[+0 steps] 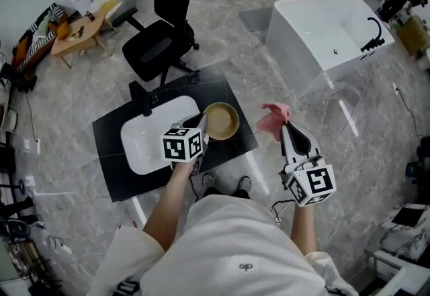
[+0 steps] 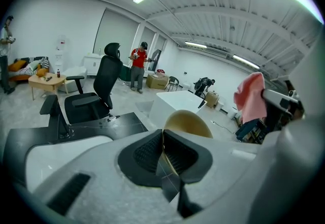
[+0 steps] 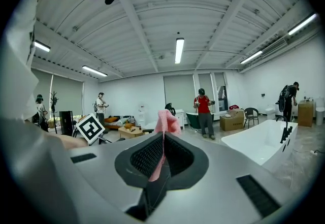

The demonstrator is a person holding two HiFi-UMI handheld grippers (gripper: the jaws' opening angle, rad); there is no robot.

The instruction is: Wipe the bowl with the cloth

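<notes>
A tan bowl (image 1: pixel 222 120) is held up above the black counter, its rim pinched between the jaws of my left gripper (image 1: pixel 204 128), which is shut on it. In the left gripper view the bowl (image 2: pixel 189 123) stands on edge just past the pads. A pink cloth (image 1: pixel 275 119) hangs from my right gripper (image 1: pixel 285 128), which is shut on it, to the right of the bowl and apart from it. The right gripper view shows the cloth (image 3: pixel 166 125) bunched above the closed jaws, a strip of it running down between the pads.
Below the bowl lies a black counter (image 1: pixel 107 127) with a white sink basin (image 1: pixel 144 137) and a black faucet (image 1: pixel 142 101). A black office chair (image 1: pixel 164 36) stands behind it. A white bathtub (image 1: pixel 329 29) is at the right. People stand far off.
</notes>
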